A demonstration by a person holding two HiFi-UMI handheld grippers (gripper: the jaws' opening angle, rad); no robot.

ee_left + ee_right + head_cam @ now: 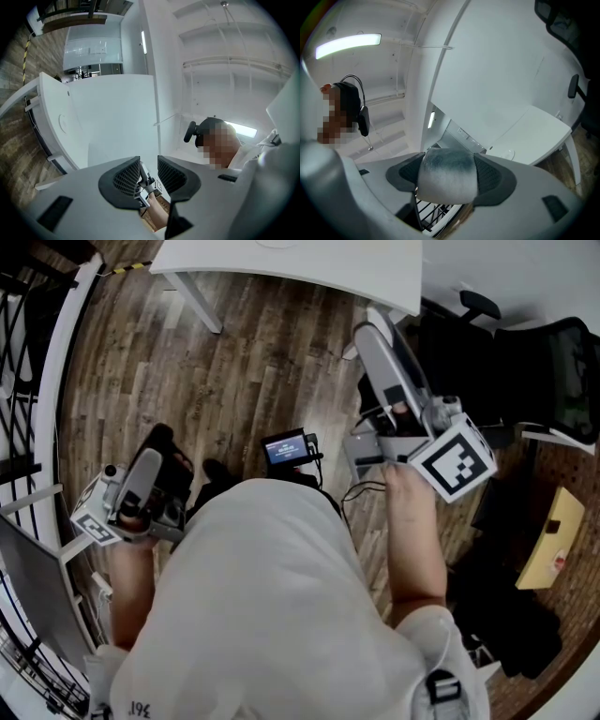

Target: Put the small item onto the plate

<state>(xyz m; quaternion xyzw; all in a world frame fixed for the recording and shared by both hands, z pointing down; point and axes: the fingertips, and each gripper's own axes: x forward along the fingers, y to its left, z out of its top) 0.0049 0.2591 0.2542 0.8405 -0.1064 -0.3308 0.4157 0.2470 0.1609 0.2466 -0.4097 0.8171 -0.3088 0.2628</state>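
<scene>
Small item (447, 180) clamped in right tool (448, 172); left tool (149, 176) agape.

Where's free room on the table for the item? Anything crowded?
The table is nearly all bare. A faint round outline near one edge, likely the plate, is the only thing on it, so the white top beside that is free. The floor between table and person is open too. Crowded: chairs at right, railing at left.
</scene>
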